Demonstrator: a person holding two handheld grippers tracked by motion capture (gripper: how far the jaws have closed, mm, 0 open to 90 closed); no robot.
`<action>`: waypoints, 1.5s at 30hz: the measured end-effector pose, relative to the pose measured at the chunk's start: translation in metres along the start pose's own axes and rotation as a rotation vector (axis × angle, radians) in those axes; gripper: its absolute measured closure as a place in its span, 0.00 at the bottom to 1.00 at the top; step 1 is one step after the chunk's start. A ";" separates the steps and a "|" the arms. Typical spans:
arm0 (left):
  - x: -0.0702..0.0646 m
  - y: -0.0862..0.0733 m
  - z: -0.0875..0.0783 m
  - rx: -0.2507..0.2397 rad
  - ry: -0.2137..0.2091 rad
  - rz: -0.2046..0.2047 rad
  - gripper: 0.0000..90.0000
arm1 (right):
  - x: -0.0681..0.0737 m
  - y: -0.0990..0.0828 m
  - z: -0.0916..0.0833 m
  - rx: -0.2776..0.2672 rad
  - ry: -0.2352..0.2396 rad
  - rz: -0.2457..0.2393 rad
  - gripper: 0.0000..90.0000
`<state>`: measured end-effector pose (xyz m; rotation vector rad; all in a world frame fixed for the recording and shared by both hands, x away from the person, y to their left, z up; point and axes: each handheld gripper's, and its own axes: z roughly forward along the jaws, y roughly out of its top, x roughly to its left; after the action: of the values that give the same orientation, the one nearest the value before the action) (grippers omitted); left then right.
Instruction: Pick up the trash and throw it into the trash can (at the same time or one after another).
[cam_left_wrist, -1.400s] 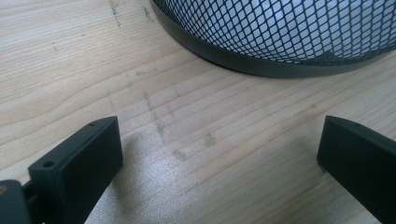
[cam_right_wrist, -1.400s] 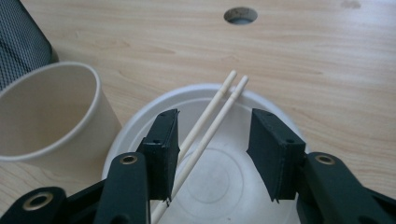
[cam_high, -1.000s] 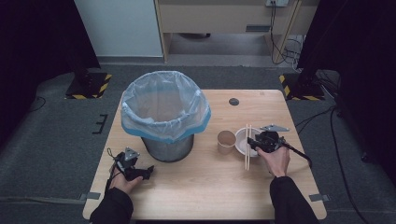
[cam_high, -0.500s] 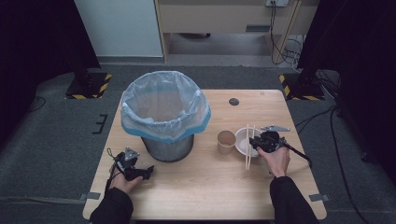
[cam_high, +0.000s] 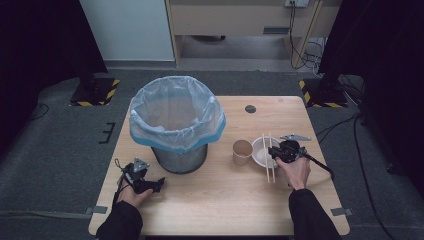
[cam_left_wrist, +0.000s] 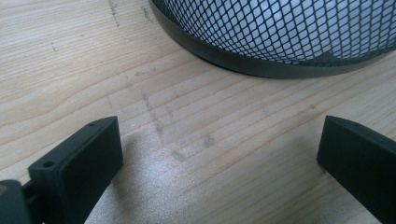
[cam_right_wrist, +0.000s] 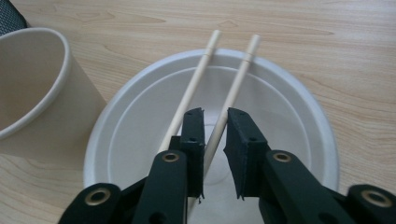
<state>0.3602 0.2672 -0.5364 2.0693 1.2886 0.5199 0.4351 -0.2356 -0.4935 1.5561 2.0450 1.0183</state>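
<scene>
A white paper bowl (cam_high: 258, 148) sits on the wooden table with two wooden chopsticks (cam_high: 268, 161) laid across it. My right gripper (cam_high: 274, 151) hovers over the bowl. In the right gripper view its jaws have just been closing around the right chopstick (cam_right_wrist: 238, 79). That stick runs between the pads with a small gap still showing, so the right gripper (cam_right_wrist: 215, 114) stands open. The left chopstick (cam_right_wrist: 196, 79) passes outside the left jaw. My left gripper (cam_high: 159, 184) rests open on the table near the bin, and nothing lies between the fingertips of the left gripper (cam_left_wrist: 219, 135).
A brown paper cup (cam_high: 242, 151) stands just left of the bowl, close to the jaws (cam_right_wrist: 32, 79). A mesh bin (cam_high: 175, 120) with a blue-white liner stands at centre left; its base (cam_left_wrist: 280, 32) is just ahead of the left gripper. A dark round spot (cam_high: 250, 109) marks the far table.
</scene>
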 end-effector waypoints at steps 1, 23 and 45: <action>0.000 0.000 0.000 0.000 0.000 0.000 0.00 | 0.000 0.000 0.000 0.003 -0.002 0.003 0.88; 0.000 0.000 0.000 0.000 0.000 0.000 0.00 | -0.003 0.006 -0.011 -0.031 -0.002 0.008 0.95; 0.000 0.000 0.000 0.000 0.000 0.000 0.00 | -0.007 0.041 -0.070 -0.279 0.053 0.030 0.95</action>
<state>0.3602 0.2672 -0.5364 2.0690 1.2887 0.5201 0.4175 -0.2593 -0.4181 1.4323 1.8240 1.3059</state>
